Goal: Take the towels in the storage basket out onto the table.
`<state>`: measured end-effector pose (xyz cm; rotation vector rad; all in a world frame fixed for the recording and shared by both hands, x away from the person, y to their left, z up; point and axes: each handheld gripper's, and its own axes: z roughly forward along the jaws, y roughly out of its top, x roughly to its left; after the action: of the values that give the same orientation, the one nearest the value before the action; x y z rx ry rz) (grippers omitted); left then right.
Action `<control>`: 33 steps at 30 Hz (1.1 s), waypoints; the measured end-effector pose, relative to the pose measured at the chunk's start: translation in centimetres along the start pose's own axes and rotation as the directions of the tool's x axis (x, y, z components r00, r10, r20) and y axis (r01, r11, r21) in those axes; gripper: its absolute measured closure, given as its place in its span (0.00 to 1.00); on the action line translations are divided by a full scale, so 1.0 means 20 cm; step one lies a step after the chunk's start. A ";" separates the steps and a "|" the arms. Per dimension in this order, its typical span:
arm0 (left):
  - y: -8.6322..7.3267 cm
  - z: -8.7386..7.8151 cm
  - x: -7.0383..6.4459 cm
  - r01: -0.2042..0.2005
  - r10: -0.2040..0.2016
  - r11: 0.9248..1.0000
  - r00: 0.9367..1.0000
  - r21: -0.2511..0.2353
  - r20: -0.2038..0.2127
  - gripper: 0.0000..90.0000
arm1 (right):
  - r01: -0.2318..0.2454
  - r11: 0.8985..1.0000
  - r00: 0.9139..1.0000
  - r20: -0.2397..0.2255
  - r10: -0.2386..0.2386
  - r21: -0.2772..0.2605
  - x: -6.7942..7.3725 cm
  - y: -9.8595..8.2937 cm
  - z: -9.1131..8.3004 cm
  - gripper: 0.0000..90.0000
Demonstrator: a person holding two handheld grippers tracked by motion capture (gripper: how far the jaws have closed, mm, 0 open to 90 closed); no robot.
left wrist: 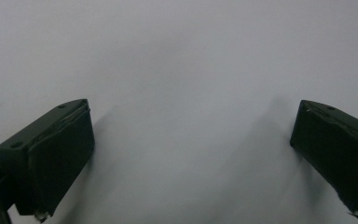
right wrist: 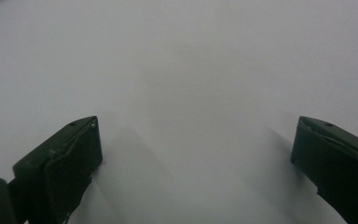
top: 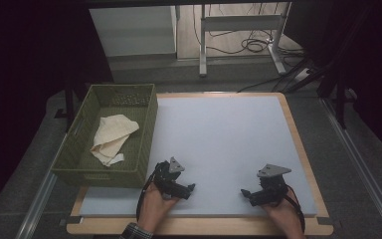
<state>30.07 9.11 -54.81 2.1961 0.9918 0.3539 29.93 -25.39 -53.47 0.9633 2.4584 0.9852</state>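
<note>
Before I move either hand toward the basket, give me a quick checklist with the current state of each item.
1. Left gripper open, nothing between its fingers: ok.
2. Right gripper open, nothing between its fingers: ok.
3. Both grippers low over the white mat, apart from each other: ok.
4. Cream cloth lies inside the green basket, crumpled, not hanging over the rim: ok.
5. Basket sits at the mat's left edge, upright: ok.
6. Whether the fingers touch the mat: cannot tell.
</note>
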 end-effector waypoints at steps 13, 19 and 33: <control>0.00 0.00 0.00 0.007 -0.007 1.000 1.000 -0.001 0.005 0.00 | 0.001 1.000 1.000 0.001 -0.001 0.000 0.00 0.00 0.00 0.02; 0.00 0.00 0.00 0.008 -0.008 1.000 1.000 0.000 0.006 0.00 | 0.001 1.000 1.000 0.001 -0.001 0.000 0.00 0.00 0.00 0.02; 0.00 0.00 0.01 0.001 -0.001 1.000 1.000 0.000 0.013 0.00 | 0.002 1.000 1.000 0.001 -0.002 0.000 0.00 0.00 0.00 0.02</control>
<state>30.13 9.24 -54.74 2.1957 0.9860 0.3391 29.92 -25.40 -53.47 0.9616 2.4580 0.9834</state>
